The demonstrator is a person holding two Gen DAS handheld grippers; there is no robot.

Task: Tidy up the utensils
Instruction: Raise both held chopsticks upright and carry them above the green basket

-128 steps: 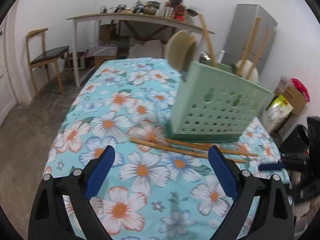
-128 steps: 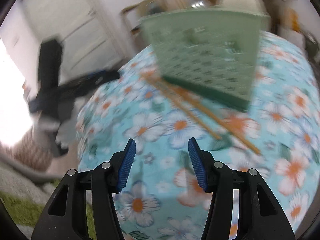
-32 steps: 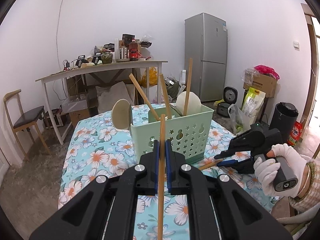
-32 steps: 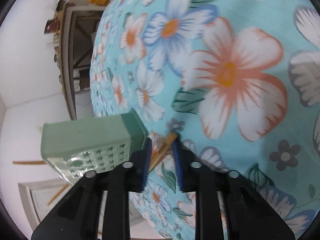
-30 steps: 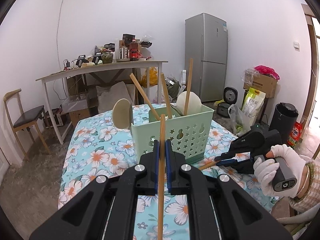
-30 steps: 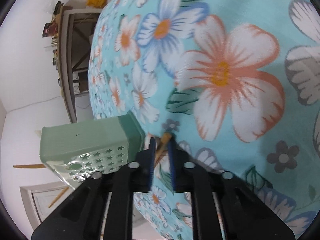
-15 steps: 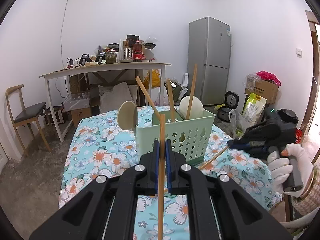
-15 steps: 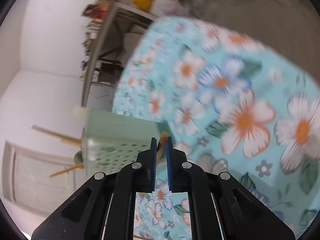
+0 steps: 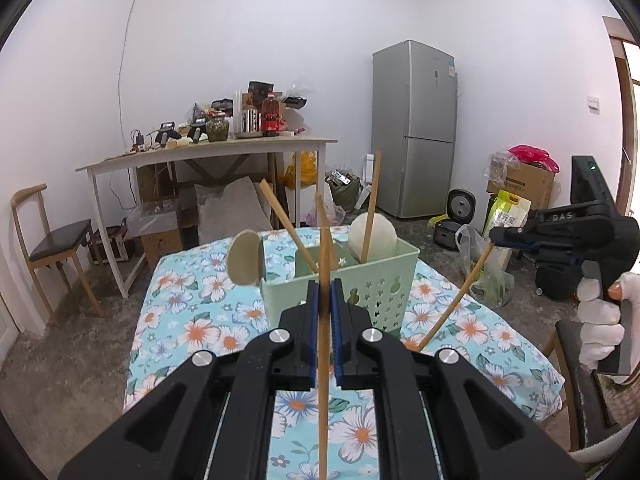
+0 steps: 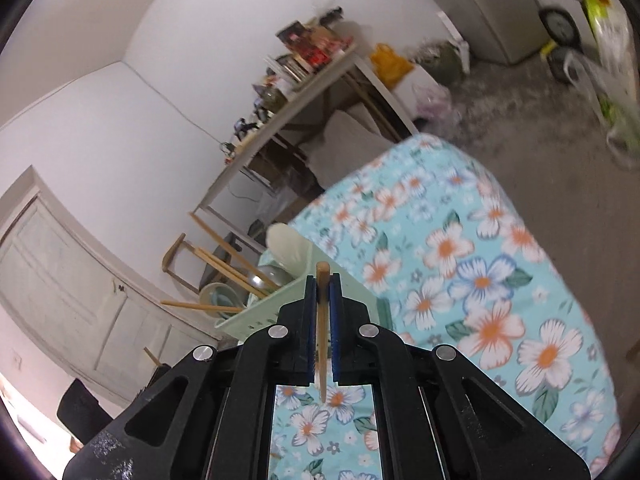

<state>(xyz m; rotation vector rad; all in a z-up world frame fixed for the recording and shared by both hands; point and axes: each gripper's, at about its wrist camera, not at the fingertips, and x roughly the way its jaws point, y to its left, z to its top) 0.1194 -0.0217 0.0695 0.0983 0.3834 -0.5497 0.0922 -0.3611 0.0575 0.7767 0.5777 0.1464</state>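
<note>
Right gripper [image 10: 323, 292] pinched on chopstick [image 10: 321, 336], now lifted clear of tablecloth [image 10: 480, 280]. Left gripper [image 9: 325, 300] clamped on second chopstick [image 9: 323, 360], held near table's front edge. Basket [image 9: 384, 280] at centre; both sticks ready for insertion.
</note>
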